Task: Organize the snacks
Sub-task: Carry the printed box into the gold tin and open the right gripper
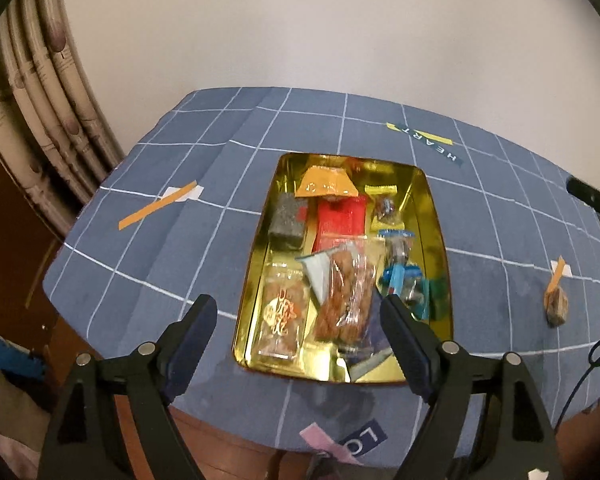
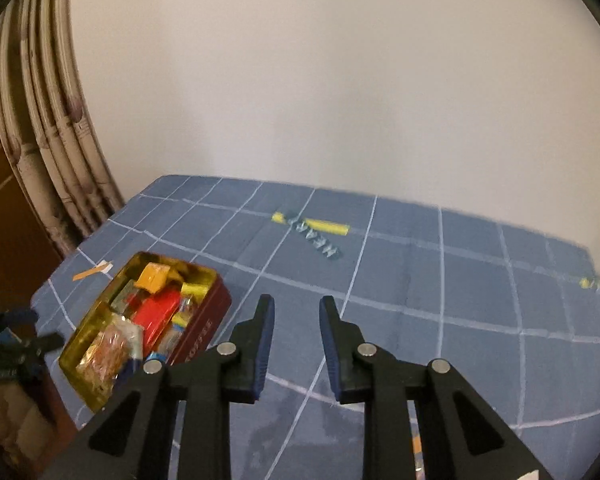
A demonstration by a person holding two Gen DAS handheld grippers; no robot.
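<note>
Beyond our spread, empty left tool [image 1: 298, 314] the gold tin [image 1: 436, 216] of snacks runs lengthwise away on the desk [image 1: 140, 240], while one loose snack [image 1: 557, 307] lies far right, nearer our narrowed, empty right tool [image 2: 297, 312].

A plain off-white wall [image 2: 340, 80] is seen behind the scene, evenly and softly lit, with no window shown. At the left, a beige curtain [image 1: 40, 100] with small dark motifs hangs in vertical folds, and beside it a brown wooden panel [image 2: 4, 200] is visible. The tabletop [image 1: 140, 240] is covered by a blue cloth [image 2: 460, 300] crossed by thin white grid lines; printed patches are carried on it, among them a yellow strip with the word "HEART" [image 1: 432, 144] and an orange strip on a white square [image 1: 160, 204]. Brown wood is glimpsed under the cloth's near edge. Faint shadows are cast on the cloth.
</note>
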